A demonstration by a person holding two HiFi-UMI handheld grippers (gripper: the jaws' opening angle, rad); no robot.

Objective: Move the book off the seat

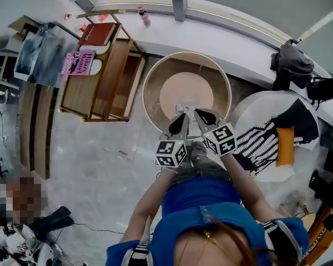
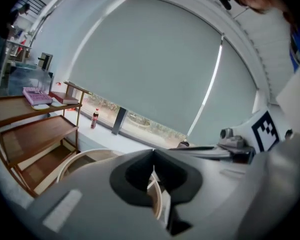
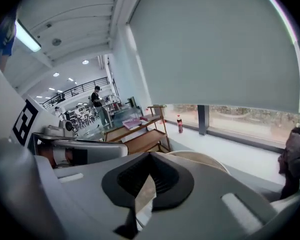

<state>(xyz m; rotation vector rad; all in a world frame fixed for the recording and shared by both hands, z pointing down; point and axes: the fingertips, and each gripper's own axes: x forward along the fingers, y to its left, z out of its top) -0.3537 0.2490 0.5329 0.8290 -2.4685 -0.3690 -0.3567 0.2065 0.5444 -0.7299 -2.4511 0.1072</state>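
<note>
I'm in a big open lounge-type hall, prob. an office or public bldg, not a home. Signs: wide roller blind [image 3: 215, 44] over a long window ledge [image 1: 211, 29], polished stone-look floor [image 1: 100, 148], wooden rack [image 1: 108, 76] w/ books [image 1: 77, 62], and a round seat [image 1: 186, 90]. Farther back there's a mezzanine railing [image 3: 75, 95], ceiling spots [image 3: 85, 62] and a person [image 3: 97, 101] standing.

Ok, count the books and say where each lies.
2. A red book and a pink book lie side by side on the top shelf of the wooden rack. More may be hidden.
</note>
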